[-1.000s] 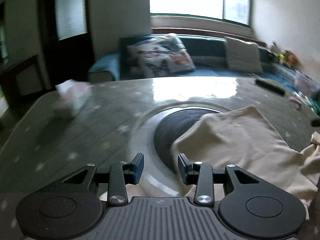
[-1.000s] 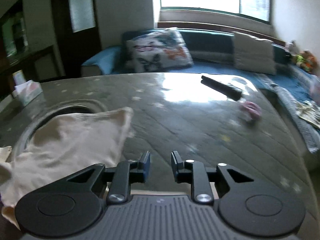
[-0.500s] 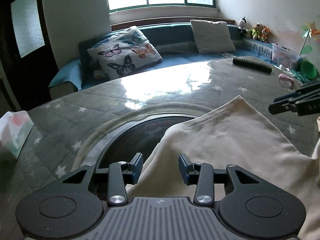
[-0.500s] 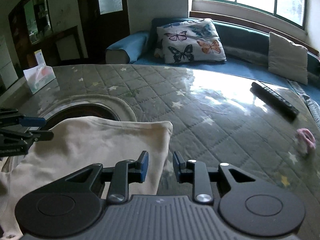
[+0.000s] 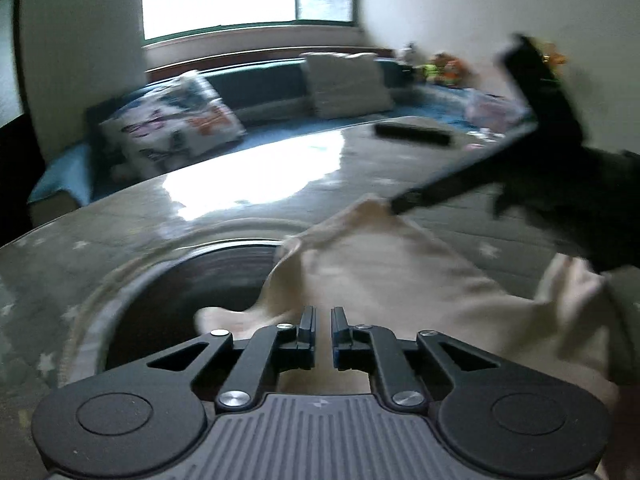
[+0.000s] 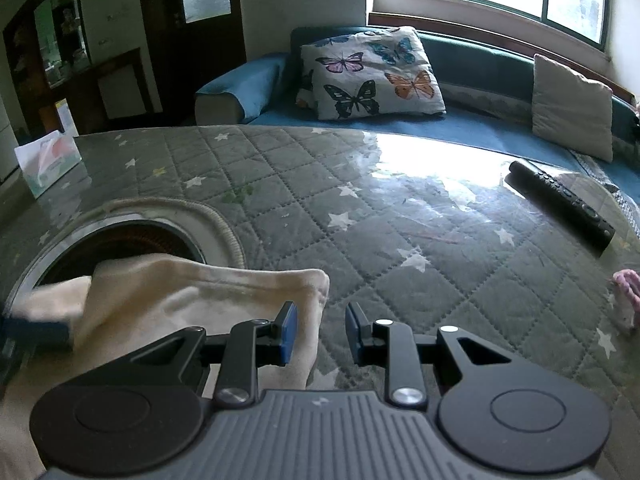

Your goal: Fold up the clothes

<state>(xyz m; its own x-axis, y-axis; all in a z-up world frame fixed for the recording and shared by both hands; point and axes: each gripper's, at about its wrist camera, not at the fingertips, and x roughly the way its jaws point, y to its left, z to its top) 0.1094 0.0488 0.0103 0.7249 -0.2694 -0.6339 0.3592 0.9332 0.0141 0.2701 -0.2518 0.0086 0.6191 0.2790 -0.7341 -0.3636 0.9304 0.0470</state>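
A cream garment [image 5: 392, 276] lies on the quilted grey table cover, partly over a round dark opening [image 5: 208, 280]. My left gripper [image 5: 322, 322] has its jaws nearly closed right over the garment's near edge; the cloth seems to sit between them, but blur hides the contact. My right gripper [image 6: 318, 320] is open, its left finger over the garment's right edge [image 6: 312, 292], low above the cloth. The right gripper also shows in the left wrist view [image 5: 532, 152], its tip at the garment's far corner. The garment [image 6: 172, 296] is rumpled along its top hem.
A black remote [image 6: 560, 204] and a pink item [image 6: 626, 292] lie on the table at the right. A tissue box [image 6: 48, 160] stands at the far left. A blue sofa with a butterfly pillow [image 6: 372, 72] runs behind the table.
My left gripper's jaws have narrowed from wide open to nearly shut at the garment's near edge. The garment's far edge has bunched up. My right gripper has come down closer to the cloth.
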